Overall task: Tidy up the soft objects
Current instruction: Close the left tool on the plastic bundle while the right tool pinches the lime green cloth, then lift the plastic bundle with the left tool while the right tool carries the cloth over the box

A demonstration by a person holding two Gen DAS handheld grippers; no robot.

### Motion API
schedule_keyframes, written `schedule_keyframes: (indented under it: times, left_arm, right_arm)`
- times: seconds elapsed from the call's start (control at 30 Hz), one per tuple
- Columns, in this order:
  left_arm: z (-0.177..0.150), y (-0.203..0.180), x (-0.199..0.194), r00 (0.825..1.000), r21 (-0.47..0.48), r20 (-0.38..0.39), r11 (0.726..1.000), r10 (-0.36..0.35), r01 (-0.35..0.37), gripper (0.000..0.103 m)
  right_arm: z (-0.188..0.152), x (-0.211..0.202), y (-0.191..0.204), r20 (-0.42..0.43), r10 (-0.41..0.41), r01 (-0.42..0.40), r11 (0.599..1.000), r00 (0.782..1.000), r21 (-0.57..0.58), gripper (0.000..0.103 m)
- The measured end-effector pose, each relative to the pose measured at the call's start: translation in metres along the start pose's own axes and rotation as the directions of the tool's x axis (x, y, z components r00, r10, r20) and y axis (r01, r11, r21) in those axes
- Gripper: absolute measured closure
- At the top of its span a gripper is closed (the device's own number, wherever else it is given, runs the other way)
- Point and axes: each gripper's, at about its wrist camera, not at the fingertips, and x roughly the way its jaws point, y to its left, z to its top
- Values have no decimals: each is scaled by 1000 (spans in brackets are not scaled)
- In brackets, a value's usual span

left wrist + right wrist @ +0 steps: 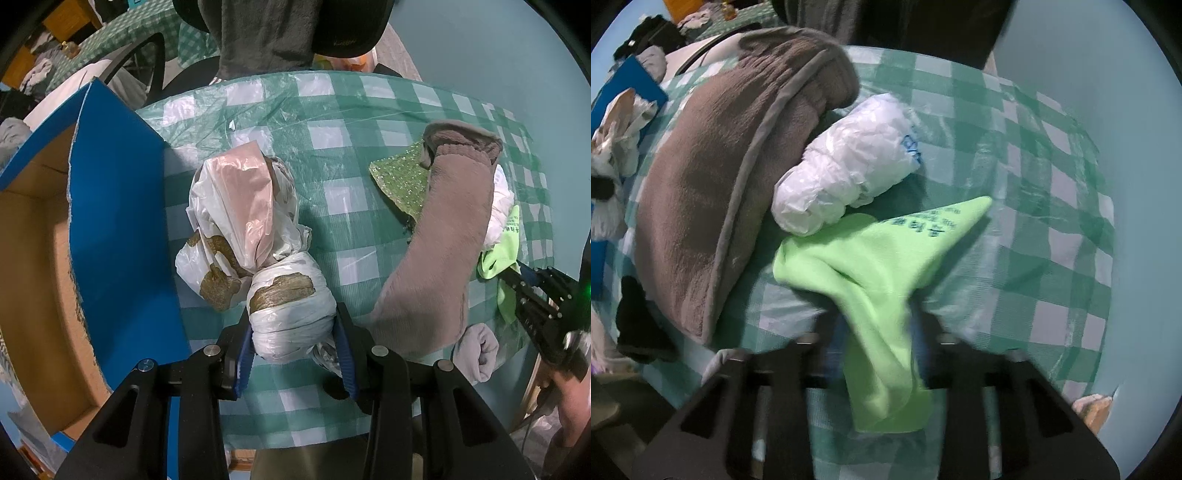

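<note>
The right gripper (877,332) pinches the limp, light green cloth (871,258) while the left gripper (295,347) clamps the squashy bag bundle (291,317) at its taped end.

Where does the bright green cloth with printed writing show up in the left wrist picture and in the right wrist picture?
Left wrist view: the bright green cloth with printed writing lies at the far right edge, pinched by the right gripper.
Right wrist view: the same cloth fills the lower centre, running down between the gripper's fingers.
Shared landmark: the long grey-brown fleece cushion, to the cloth's left in both views.
</note>
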Motion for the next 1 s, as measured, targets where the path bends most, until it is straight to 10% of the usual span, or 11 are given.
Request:
schedule_keyframes:
  times: [1.0]
  left_arm:
    - [-15, 2, -42, 997, 76, 76, 997, -14, 8, 63]
  right_arm:
    - [-19, -86, -19, 177, 122, -148, 978, 977, 148, 92]
